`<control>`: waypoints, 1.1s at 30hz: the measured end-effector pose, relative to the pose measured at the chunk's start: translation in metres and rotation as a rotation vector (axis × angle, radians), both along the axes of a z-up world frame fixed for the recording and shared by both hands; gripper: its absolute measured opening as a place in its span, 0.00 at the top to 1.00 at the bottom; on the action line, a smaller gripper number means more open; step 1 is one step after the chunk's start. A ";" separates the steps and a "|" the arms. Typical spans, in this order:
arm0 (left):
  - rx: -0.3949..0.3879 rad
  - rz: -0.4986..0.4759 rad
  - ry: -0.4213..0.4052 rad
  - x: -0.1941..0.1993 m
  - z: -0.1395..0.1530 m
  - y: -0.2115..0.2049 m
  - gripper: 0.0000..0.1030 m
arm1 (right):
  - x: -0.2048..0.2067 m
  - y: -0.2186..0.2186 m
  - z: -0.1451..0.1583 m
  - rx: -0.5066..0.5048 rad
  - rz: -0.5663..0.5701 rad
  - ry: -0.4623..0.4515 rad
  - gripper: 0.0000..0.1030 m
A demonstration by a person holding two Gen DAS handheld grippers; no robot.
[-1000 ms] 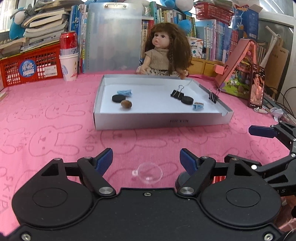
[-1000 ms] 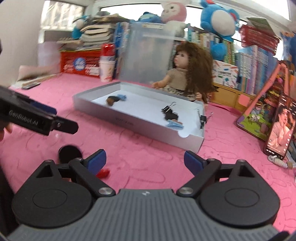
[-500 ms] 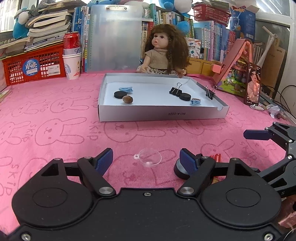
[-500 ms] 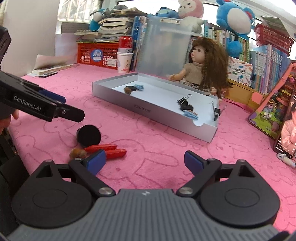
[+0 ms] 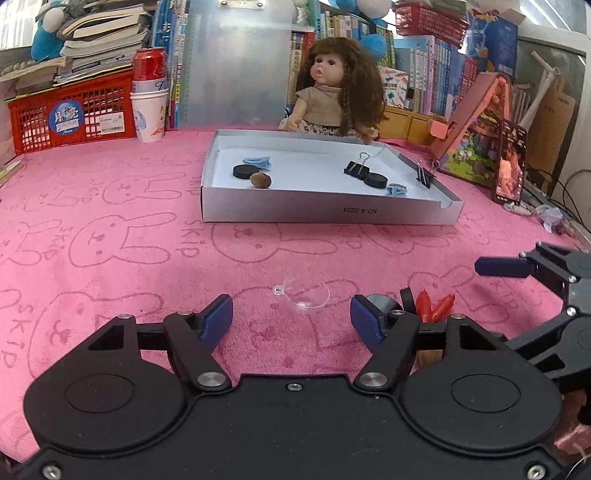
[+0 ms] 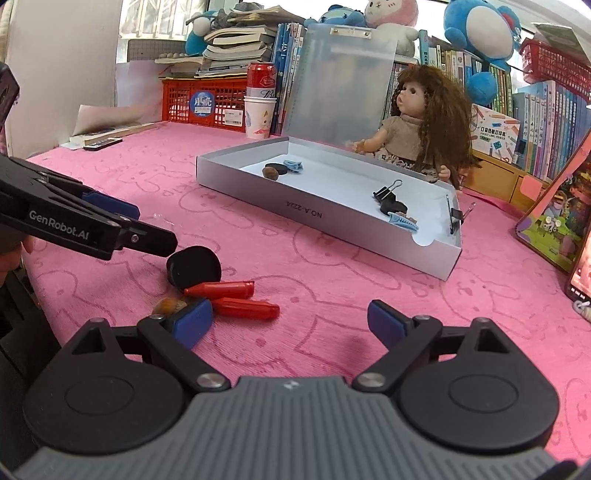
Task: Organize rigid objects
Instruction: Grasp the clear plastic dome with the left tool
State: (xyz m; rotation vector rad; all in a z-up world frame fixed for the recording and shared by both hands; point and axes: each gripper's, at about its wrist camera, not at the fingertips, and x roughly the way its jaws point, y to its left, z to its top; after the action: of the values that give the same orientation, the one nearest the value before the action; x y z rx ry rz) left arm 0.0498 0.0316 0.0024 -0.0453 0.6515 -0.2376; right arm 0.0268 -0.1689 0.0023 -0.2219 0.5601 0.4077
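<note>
Left gripper (image 5: pixel 291 319), jaws just narrowing yet apart around nothing, faces a clear cup (image 5: pixel 306 295) on the cloth (image 5: pixel 110 258); right gripper (image 6: pixel 290 319) open beside red crayons (image 6: pixel 236 299).

A pink cloth (image 5: pixel 110 206) with drawn rabbits covers the whole table. Behind it, shelves of books (image 5: pixel 436 74) fill the back wall, with plush toys (image 6: pixel 480 29) on top. A red basket (image 5: pixel 74 114) stands at the left under a stack of books (image 5: pixel 99 37). Daylight enters from a window (image 6: pixel 151 18) at the far left, probably with bars.
</note>
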 end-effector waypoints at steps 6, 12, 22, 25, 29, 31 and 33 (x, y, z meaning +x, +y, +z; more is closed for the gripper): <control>-0.008 0.027 -0.016 0.003 -0.001 -0.003 0.40 | -0.002 0.002 -0.002 0.058 -0.051 0.013 0.07; 0.001 0.040 -0.034 0.004 -0.004 -0.007 0.44 | -0.007 0.008 -0.005 0.069 -0.083 -0.016 0.08; 0.048 0.059 -0.067 0.002 -0.008 -0.012 0.69 | -0.004 0.006 -0.007 0.118 -0.121 -0.016 0.17; 0.053 0.060 -0.072 0.002 -0.008 -0.011 0.69 | -0.003 0.004 -0.007 0.125 -0.138 -0.023 0.24; 0.057 0.068 -0.077 0.002 -0.008 -0.011 0.69 | -0.002 0.001 -0.007 0.138 -0.168 -0.024 0.31; 0.057 0.070 -0.078 0.002 -0.008 -0.011 0.69 | -0.002 0.000 -0.007 0.143 -0.183 -0.026 0.33; 0.060 0.070 -0.080 0.002 -0.008 -0.011 0.69 | -0.001 -0.002 -0.007 0.150 -0.195 -0.026 0.35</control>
State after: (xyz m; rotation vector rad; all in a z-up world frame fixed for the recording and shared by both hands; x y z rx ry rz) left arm 0.0517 0.0205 -0.0056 -0.0015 0.5765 -0.1518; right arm 0.0256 -0.1706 -0.0043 -0.0277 0.5181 0.2554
